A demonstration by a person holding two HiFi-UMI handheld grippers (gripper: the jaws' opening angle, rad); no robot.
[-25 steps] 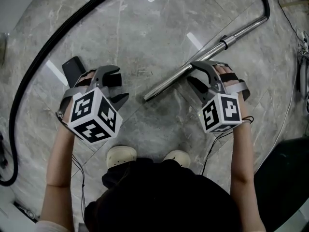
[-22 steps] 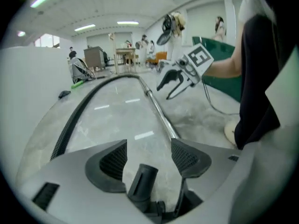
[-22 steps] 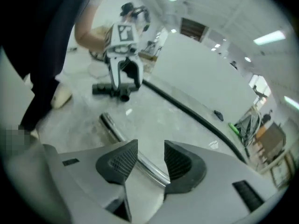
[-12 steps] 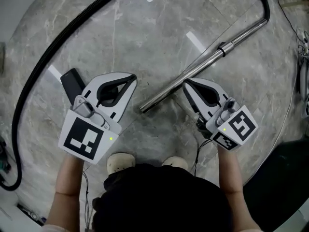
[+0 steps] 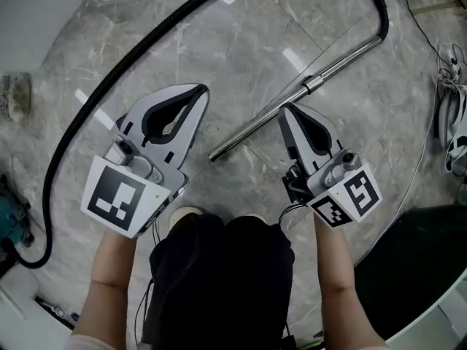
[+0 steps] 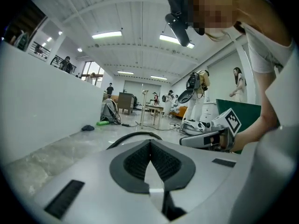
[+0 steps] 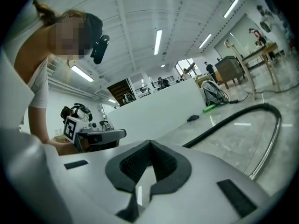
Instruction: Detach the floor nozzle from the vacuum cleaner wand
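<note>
The metal vacuum wand (image 5: 299, 93) lies slantwise on the marble floor, its near end (image 5: 213, 154) bare, with no nozzle on it. From its far end the black hose (image 5: 131, 57) curves round to the left. No floor nozzle shows in any view. My left gripper (image 5: 202, 90) is held up level to the left of the wand, shut and empty. To the right of the wand's near end my right gripper (image 5: 284, 110) is likewise shut with nothing in it. Both pairs of pads meet in the left gripper view (image 6: 150, 141) and the right gripper view (image 7: 150, 143).
A teal machine (image 5: 10, 214) stands at the left edge where the hose ends. A grey object (image 5: 14, 95) lies further up on the left. White gear (image 5: 452, 122) sits at the right edge, and a dark green panel (image 5: 423, 268) fills the lower right. People stand far off.
Both grippers closed from open, rose toward the head camera and rolled flat. The black part on the floor at the left went out of sight behind the left gripper.
</note>
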